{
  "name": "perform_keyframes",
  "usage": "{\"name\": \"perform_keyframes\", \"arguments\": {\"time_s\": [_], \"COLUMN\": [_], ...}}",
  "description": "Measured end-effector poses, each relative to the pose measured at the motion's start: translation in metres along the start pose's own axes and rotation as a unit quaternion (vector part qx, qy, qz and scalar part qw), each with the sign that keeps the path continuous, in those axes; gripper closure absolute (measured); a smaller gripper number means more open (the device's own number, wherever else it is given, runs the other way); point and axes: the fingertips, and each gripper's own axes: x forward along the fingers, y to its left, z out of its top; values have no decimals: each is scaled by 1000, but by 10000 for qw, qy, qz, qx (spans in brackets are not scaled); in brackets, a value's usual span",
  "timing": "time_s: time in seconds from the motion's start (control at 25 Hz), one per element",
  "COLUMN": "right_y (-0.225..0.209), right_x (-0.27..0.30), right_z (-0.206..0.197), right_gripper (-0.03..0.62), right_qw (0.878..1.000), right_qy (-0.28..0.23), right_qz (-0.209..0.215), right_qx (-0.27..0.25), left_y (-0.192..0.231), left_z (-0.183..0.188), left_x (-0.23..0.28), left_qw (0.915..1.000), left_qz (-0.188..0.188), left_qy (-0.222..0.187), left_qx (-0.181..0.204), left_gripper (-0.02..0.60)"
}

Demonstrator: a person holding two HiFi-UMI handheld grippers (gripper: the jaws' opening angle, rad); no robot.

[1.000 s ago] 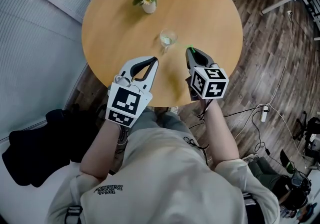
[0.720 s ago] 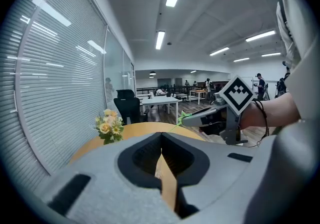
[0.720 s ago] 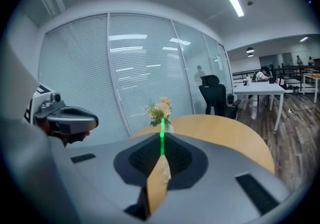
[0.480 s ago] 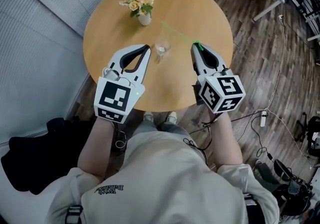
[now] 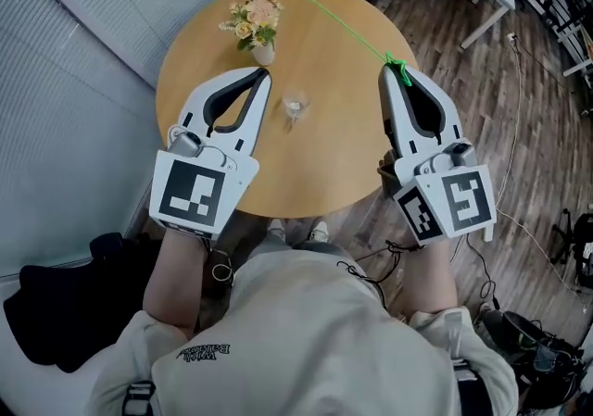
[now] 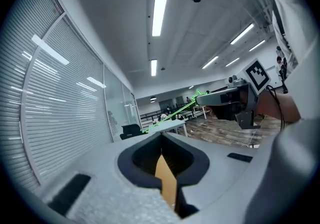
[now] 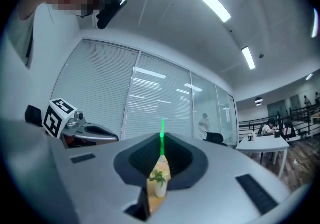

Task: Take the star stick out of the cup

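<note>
- We are holding the right gripper (image 5: 400,73) high over the right side of the table (image 5: 343,145), its jaws clamped on the star end of the green star stick (image 5: 347,27).
- A second ago that gripper was sitting low beside the cup (image 5: 294,107), with the stick's far end still pointing into the glass. Half a second ago the stick was already coming out, and now it is slanting away from us above the table, well apart from the cup.
- The cup is standing upright in the middle of the table, between the two grippers, and it looks empty (it hardly seems to have shifted while the stick was leaving).
- We are also carrying the left gripper (image 5: 264,74) higher than before. Its jaws are pressed together with only a thin slit between them, and nothing is in them.
- The left tips are now sitting near the flower vase (image 5: 263,53) in the head view, though they are well above it rather than touching.
- We are judging the task's main step as done: the stick is free of the cup and firmly gripped.
- What remains, if anything, is deciding where to bring the stick, while keeping its long thin end clear of the vase.
</note>
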Motion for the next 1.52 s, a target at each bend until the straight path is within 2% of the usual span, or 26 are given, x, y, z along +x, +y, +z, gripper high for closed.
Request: {"name": "perform_keyframes", "arguments": {"time_s": [0.24, 0.52, 0.72, 1.0, 1.52], "right_y": [4, 6, 8, 8, 11], "right_x": [-18, -35, -42, -43, -47], "right_z": [35, 44, 28, 9, 4], "right_gripper": [556, 557, 557, 557, 557], "right_qw": [9985, 9970, 9975, 9984, 9992], "right_qy": [-376, -549, -298, -30, 59], "right_qz": [-39, 2, 12, 12, 50], "right_qx": [-393, -543, -642, -564, -386], "left_y": [-5, -16, -27, -32, -31], "left_z": [35, 40, 20, 1, -1], "left_x": [-12, -26, -28, -30, -30], "left_qw": [9993, 9983, 9993, 9999, 9996], "left_qz": [30, -108, -147, -142, -168], "left_qy": [-358, -568, -274, -48, -61], "left_qx": [75, 80, 227, -56, -205], "left_gripper": [561, 561, 561, 561, 561]}}
